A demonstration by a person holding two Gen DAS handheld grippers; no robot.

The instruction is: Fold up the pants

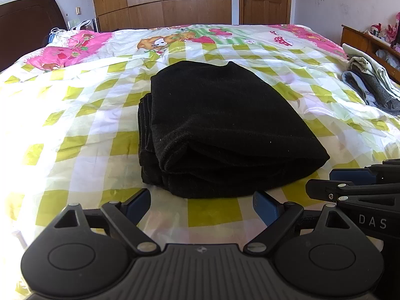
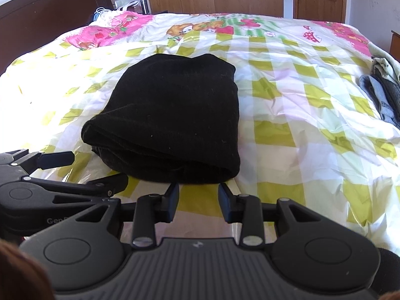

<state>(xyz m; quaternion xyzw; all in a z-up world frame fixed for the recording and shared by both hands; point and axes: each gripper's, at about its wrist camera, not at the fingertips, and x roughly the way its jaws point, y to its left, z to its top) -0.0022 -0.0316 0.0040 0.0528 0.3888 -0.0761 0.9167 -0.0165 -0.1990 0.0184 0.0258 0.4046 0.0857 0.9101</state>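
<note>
1. Black pants [image 1: 225, 125] lying folded into a thick, compact bundle on the bed [image 1: 75, 115], mid-scene, just beyond both tools.
2. Left tool [image 1: 202, 205] spread wide, gripping nothing, tips just short of the bundle's near edge.
3. Right tool [image 2: 198, 197] parted to a narrower gap, likewise carrying nothing, tips right at the near fold but not clamped on cloth.
4. Looks soft, fuzzy and limp: likely light, no stiffness, layers ready to slump or slide apart if lifted from one corner.
5. Stacked layer edges showing on the bundle's left side in the left wrist view; rounded fold facing near. Best hold, probably: pinch through all layers at the near fold, one tool toward each end, to keep the stack together.
6. Folding appears essentially done; perhaps only a last tidy or a move left.
7. No containers in view. Far right, a loose pile of other clothes [image 1: 370, 85] sitting on the bed, well apart from the pants.
8. Checked bedcover [image 2: 287, 125] wrinkled and shiny, possibly slippery under the bundle.
</note>
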